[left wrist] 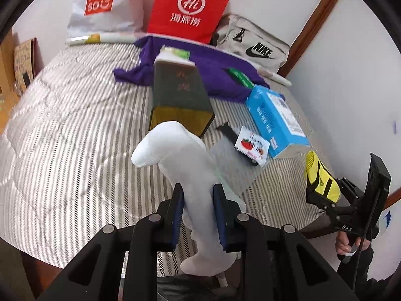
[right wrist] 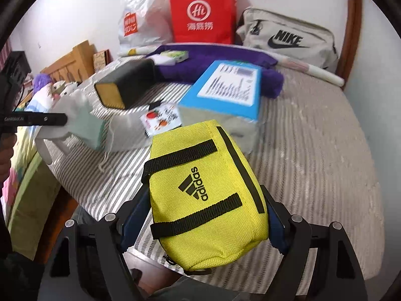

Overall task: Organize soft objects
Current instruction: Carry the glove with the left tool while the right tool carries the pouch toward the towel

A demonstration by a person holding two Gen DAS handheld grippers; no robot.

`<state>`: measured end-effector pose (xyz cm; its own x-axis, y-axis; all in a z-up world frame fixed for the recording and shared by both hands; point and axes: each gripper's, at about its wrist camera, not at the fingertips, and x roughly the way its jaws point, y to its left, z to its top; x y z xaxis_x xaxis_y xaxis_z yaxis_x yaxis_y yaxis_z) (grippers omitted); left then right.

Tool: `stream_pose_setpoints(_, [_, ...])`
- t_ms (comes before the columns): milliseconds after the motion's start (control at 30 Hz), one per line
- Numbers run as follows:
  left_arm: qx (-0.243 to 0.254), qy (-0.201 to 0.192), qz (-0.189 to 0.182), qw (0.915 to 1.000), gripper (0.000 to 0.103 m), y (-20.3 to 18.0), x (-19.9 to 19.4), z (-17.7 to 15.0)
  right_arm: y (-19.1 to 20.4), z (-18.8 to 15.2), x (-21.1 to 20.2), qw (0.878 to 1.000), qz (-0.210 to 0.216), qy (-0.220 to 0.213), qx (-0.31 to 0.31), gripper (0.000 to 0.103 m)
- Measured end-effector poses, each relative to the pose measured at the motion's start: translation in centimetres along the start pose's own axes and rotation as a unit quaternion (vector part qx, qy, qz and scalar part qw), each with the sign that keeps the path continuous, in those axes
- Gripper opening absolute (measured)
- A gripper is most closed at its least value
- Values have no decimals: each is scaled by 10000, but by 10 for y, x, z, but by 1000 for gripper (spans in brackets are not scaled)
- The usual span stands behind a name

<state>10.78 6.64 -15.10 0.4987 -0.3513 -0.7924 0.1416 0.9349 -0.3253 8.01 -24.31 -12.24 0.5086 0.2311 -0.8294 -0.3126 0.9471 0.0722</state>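
The left gripper (left wrist: 198, 215) is holding a white sock (left wrist: 175, 160) above the striped bed (left wrist: 62, 130), its jaws clamped on the sock's middle so that the toe end is curling up and to the left while the other end is hanging down between the gripper's arms. The right gripper (right wrist: 203, 215) is holding a yellow pouch (right wrist: 203, 190) with black straps and a black logo, its jaws pressing against both sides of the pouch, which is sitting above the near edge of the bed. In the left wrist view the same pouch is showing at the far right, gripped at the bed's right edge.

Lying on the bed beyond the sock are a dark green box (left wrist: 178, 95), a small snack packet (left wrist: 252, 148) and a blue box (left wrist: 275, 120), the packet just beside the blue box. A purple cloth (left wrist: 213, 70) is spreading behind them. Against the wall are standing a white shopping bag (left wrist: 100, 7), a red paper bag (left wrist: 190, 7) and a grey sports bag (left wrist: 253, 42).
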Motion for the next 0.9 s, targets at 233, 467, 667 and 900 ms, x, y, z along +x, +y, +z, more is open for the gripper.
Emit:
stream_pose_setpoints(233, [184, -255, -8, 9995, 23, -10, -22, 16, -7, 19, -23, 9991, 61, -353, 241, 81])
stream_pose_setpoints(467, [141, 45, 301, 9994, 23, -2, -3, 13, -3, 27, -20, 9994, 48, -296, 196, 81])
stream_pose_setpoints(667, [-56, 265, 619, 9977, 41, 17, 14, 2, 1, 23, -15, 9997, 58, -157, 159, 81])
stream_pose_setpoints(900, [-355, 507, 288, 9977, 75, 23, 46, -10, 10, 25, -6, 9998, 133, 8, 142, 81])
